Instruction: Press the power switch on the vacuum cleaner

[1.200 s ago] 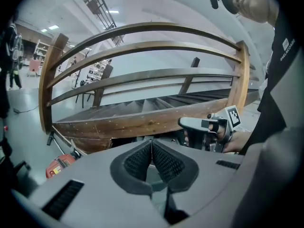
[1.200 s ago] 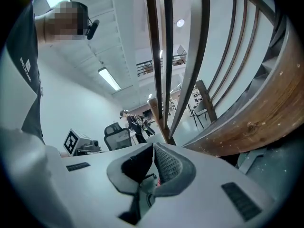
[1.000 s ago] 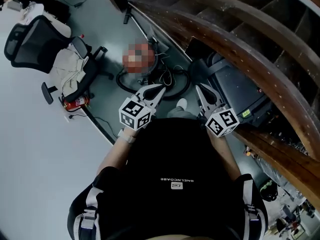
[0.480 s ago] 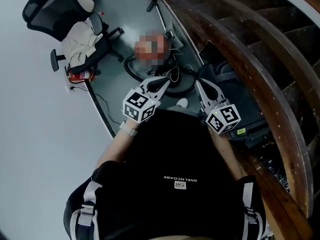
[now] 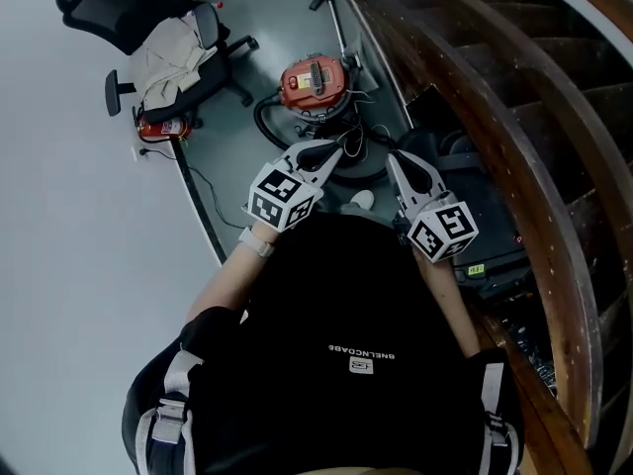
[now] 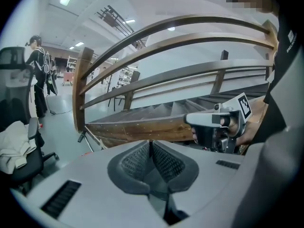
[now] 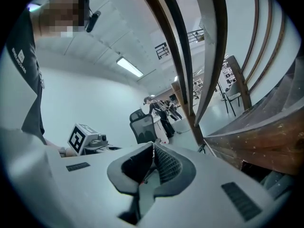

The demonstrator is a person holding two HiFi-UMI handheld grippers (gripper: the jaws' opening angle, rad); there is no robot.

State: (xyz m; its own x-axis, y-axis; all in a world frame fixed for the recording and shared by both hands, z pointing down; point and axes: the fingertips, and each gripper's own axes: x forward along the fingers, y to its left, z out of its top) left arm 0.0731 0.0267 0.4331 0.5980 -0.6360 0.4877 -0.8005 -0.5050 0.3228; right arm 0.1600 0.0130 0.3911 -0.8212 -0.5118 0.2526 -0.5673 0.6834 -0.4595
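While both grippers are held at the chest, the vacuum cleaner (image 5: 315, 79) is seen on the floor ahead.
It lies beyond the left gripper (image 5: 332, 150), the nearer one; the right gripper (image 5: 395, 158) is farther off. Both jaw pairs are closed together on nothing. No switch can be made out.

1. The switch on the vacuum (image 5: 315, 79) is too small to be made out in the head view.
2. The hose (image 5: 265, 132) is partly covered by the left gripper (image 5: 334, 150).
3. The black chair (image 5: 124, 8) is cut off by the top edge.
4. The legs are hidden by the torso (image 5: 341, 305); only a shoe (image 5: 363, 200) is seen.
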